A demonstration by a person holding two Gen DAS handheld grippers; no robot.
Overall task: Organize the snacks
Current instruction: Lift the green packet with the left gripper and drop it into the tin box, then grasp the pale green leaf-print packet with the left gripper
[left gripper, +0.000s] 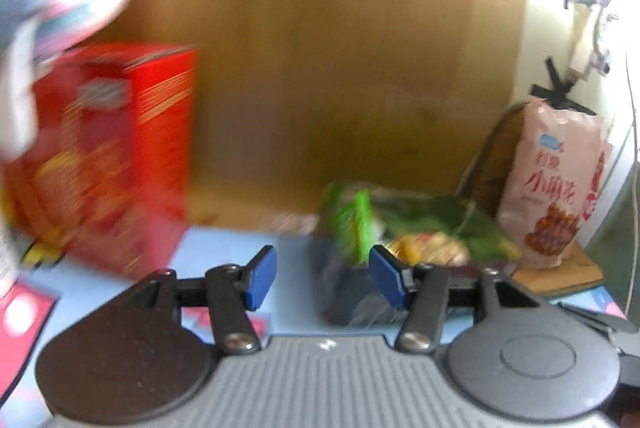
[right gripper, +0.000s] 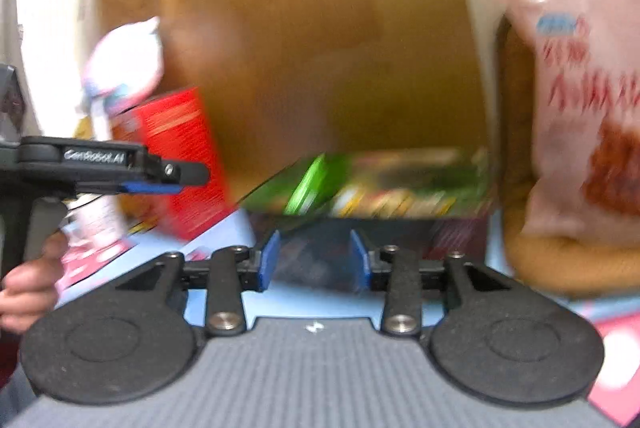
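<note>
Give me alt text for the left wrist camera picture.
Blurred fisheye view along the left gripper, its blue pads apart with nothing between them, above a light blue surface. A red box stands at left, green snack packets lie ahead, and a pink bag stands at right.

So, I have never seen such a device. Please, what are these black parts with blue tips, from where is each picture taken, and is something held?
A person holds two hand-held grippers. Each picture comes from a camera on one gripper, looking along its blue-tipped fingers. The left gripper and the right gripper stand open and hold nothing. On the light blue surface are a red box, a green packet lying flat and a pink bag standing upright. The pictures are blurred.
</note>
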